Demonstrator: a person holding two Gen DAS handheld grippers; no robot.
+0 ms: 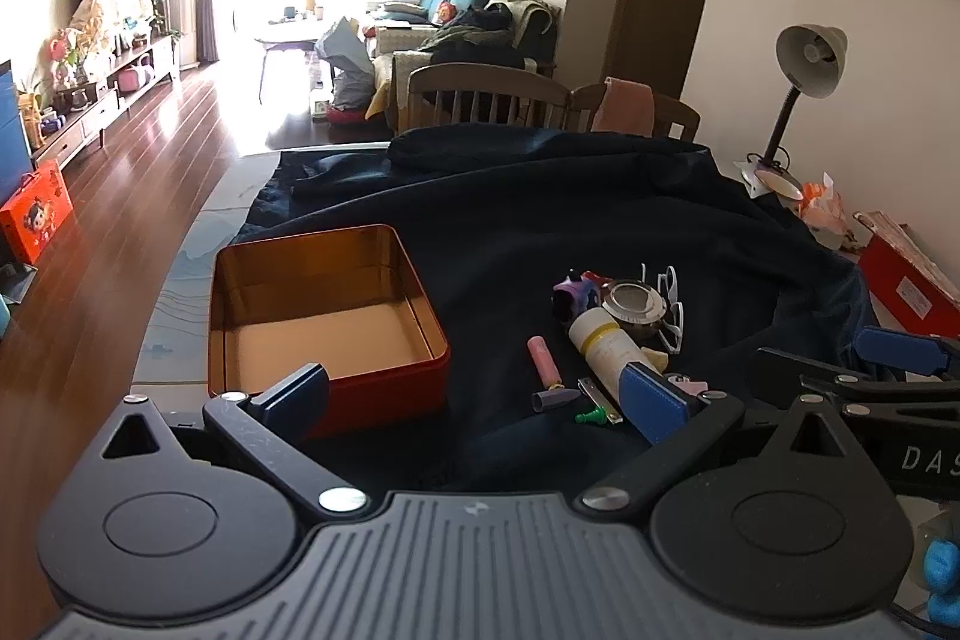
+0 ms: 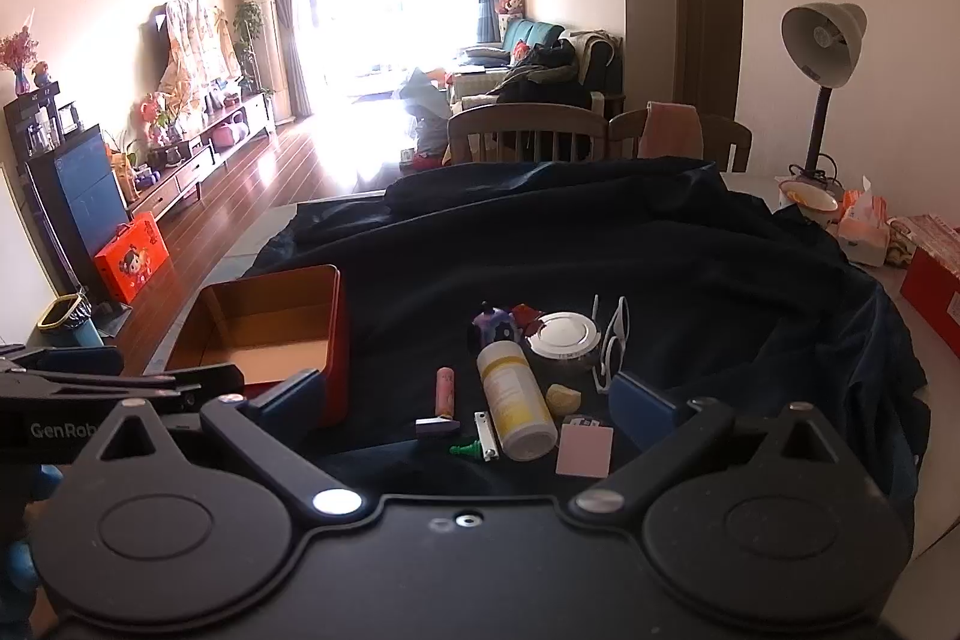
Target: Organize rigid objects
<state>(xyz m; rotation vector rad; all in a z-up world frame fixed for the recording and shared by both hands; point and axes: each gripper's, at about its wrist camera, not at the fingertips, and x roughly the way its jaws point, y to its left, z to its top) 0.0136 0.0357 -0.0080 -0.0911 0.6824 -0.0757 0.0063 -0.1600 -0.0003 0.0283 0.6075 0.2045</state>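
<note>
A: Left wrist view first: what are the tongs doing?

B: The left gripper [image 1: 474, 394] has its jaws spread wide with nothing between them. It hangs low over the dark cloth [image 1: 540, 220], with the tin [image 1: 324, 310] by its left finger.

A: And the right?

B: The right gripper [image 2: 474, 400] is spread just as wide and is also empty, facing the small pile.

A: Where are the things?

B: All on the cloth, right of the tin, none inside it. The white bottle [image 2: 516, 400] lies on its side in the middle. A pink tube [image 2: 444, 391] lies just left of it, and a pink card [image 2: 584, 451] to its right. Behind the bottle sit a round lidded jar [image 2: 564, 340], white glasses [image 2: 615, 340] and a purple toy [image 2: 493, 325].

A: Anything smaller?

B: A green pawn [image 2: 463, 449] and a metal clip [image 2: 486, 435] lie by the bottle's near end.
</note>
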